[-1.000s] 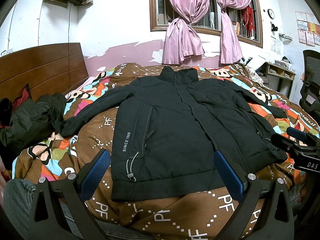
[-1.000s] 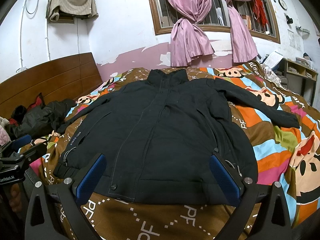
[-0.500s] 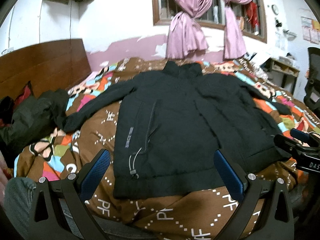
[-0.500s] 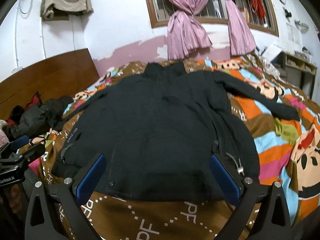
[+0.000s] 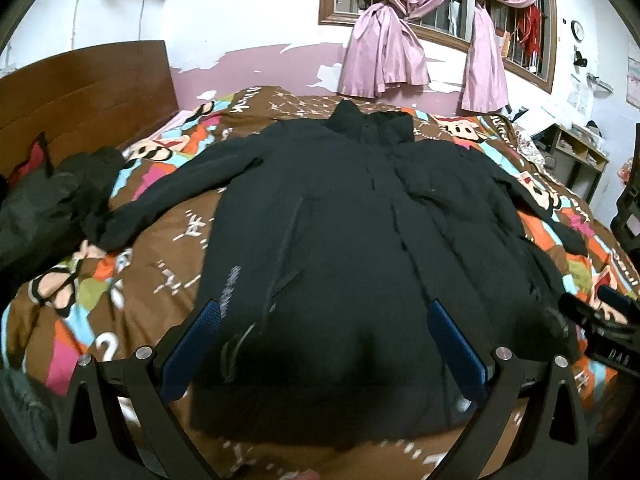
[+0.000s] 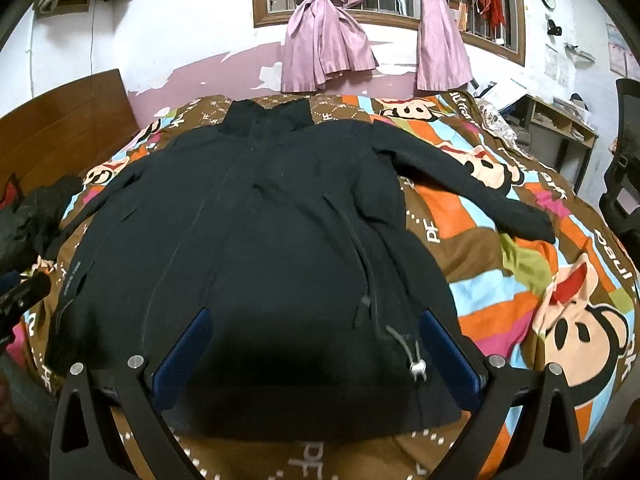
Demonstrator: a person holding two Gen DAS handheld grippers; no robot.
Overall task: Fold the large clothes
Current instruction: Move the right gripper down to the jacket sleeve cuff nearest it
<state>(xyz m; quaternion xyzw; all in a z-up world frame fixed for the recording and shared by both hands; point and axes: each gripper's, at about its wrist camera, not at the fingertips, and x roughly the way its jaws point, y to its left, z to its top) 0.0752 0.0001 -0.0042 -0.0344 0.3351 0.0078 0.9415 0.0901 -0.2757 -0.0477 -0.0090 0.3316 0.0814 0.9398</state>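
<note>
Right wrist: cartoon-print bedspread (image 6: pixel 500 280), pink curtains (image 6: pixel 328 44).

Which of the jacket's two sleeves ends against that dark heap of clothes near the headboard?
The jacket's sleeve on the left tool's side: its cuff meets the dark heap. The other sleeve ends alone on the bedspread.

The white lettering (image 5: pixel 230 292) down the black jacket (image 5: pixel 340 240) is smeared by motion in the left wrist view and cannot be read. The jacket's hem near the bed's (image 5: pixel 168 248) front edge sinks into shadow, its line unclear. The right hand-held gripper (image 5: pixel 608 320) is cut off by the right edge there; the left hand-held gripper (image 6: pixel 18 292) by the left edge in the right wrist view. The dark bundle (image 5: pixel 44 208) near the headboard runs out of frame.
</note>
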